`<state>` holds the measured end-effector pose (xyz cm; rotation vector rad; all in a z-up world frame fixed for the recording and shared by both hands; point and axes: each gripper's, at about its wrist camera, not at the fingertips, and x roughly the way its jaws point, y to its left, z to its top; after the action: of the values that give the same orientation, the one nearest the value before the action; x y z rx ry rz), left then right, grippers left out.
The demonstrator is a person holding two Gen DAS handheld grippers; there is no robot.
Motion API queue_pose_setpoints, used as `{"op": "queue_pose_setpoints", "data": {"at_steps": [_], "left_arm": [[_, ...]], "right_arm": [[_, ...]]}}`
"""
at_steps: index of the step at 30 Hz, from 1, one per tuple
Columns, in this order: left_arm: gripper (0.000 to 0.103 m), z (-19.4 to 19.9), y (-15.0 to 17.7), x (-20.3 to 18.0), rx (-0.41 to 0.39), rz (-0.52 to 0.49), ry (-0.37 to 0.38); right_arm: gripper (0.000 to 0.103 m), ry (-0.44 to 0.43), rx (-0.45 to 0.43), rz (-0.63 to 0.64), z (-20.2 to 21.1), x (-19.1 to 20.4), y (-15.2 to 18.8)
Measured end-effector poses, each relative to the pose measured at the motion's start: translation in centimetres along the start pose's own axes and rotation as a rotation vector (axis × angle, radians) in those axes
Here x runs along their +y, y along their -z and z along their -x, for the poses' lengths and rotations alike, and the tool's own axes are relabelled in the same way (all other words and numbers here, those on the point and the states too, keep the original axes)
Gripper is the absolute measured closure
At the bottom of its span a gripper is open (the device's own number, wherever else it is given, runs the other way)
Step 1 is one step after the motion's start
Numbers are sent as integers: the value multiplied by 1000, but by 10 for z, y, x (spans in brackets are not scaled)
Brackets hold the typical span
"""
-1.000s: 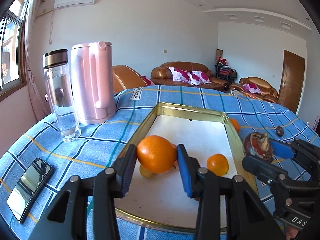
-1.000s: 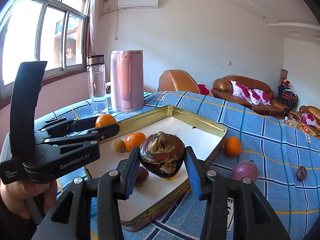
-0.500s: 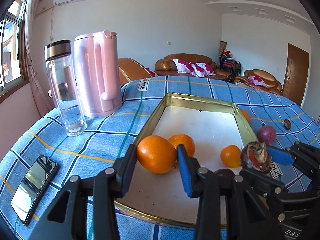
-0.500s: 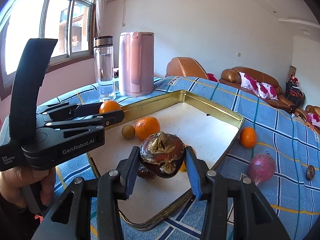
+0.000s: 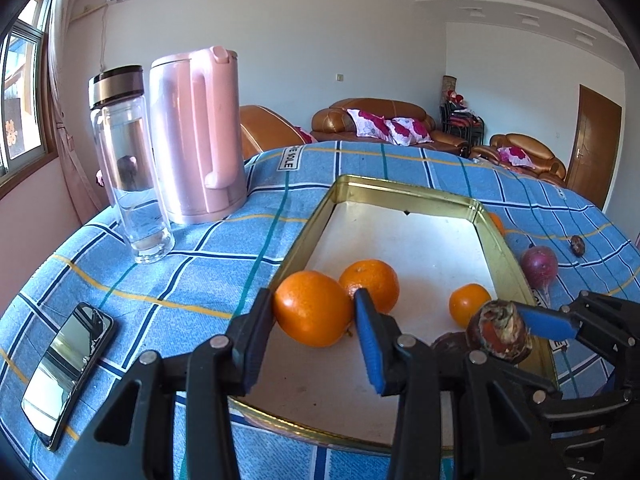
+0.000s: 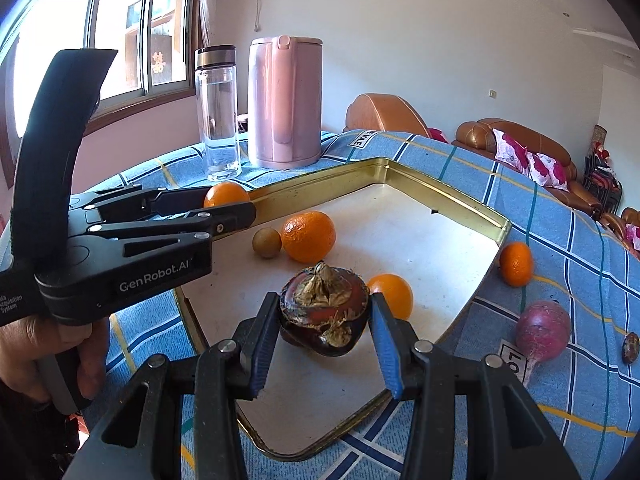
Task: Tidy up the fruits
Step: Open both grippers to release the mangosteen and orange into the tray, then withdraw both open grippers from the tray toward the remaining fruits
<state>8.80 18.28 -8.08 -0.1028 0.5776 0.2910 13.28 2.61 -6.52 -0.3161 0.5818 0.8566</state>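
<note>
A: What did the left gripper (image 5: 314,316) hold?

B: Its fingers were clamped on an orange (image 5: 312,307), just above the near left part of the tray (image 5: 404,190). From the right wrist view that same orange (image 6: 226,195) sat between the black fingers by the tray's left rim.

A: And the right gripper (image 6: 323,320)?

B: Its fingers were clamped on a dark mangosteen (image 6: 324,314), calyx up, over the near end of the tray. The left wrist view showed the mangosteen (image 5: 500,330) near the tray's right rim.

A: What lay in the tray?

B: A second orange (image 6: 308,236) with a small brown fruit (image 6: 267,243) touching its left side, and a smaller orange (image 6: 394,294) just behind the mangosteen. Something dark (image 5: 448,344) lay under the mangosteen; I couldn't tell what.

A: And outside it?

B: On the blue checked bench (image 6: 560,240), a small orange (image 6: 516,263) just beside the tray's right rim, a purple fruit (image 6: 542,330) nearer, and a small dark fruit (image 6: 631,347) farther right. A pink kettle (image 5: 196,132) and glass bottle (image 5: 128,160) stood at the far left, side by side. A phone (image 5: 66,368) lay at the near left.
</note>
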Motion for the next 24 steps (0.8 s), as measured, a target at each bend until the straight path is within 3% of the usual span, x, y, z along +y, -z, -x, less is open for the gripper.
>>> {"op": "queue_pose_setpoints", "data": {"at_steps": [3,5,7,16,24], "left_arm": [[56,2,0,-1,-9,-2,-21],[43,3,1,-1,-16,-1,-29],[31,5,1,-1,-25,10,-39],[12,18,-1,-16,-85,48,39],[3,26,-27,-35,-159,14,56]], "right_arm": [[56,-8,10,6,-2,1,0],[55,-7,5,3,-1,1,0],[46,-13,-9,-9,1,-2,1],[42,52,-98,-47,37,-26,10],[39,264,-90,-239,66,-108,22]]}}
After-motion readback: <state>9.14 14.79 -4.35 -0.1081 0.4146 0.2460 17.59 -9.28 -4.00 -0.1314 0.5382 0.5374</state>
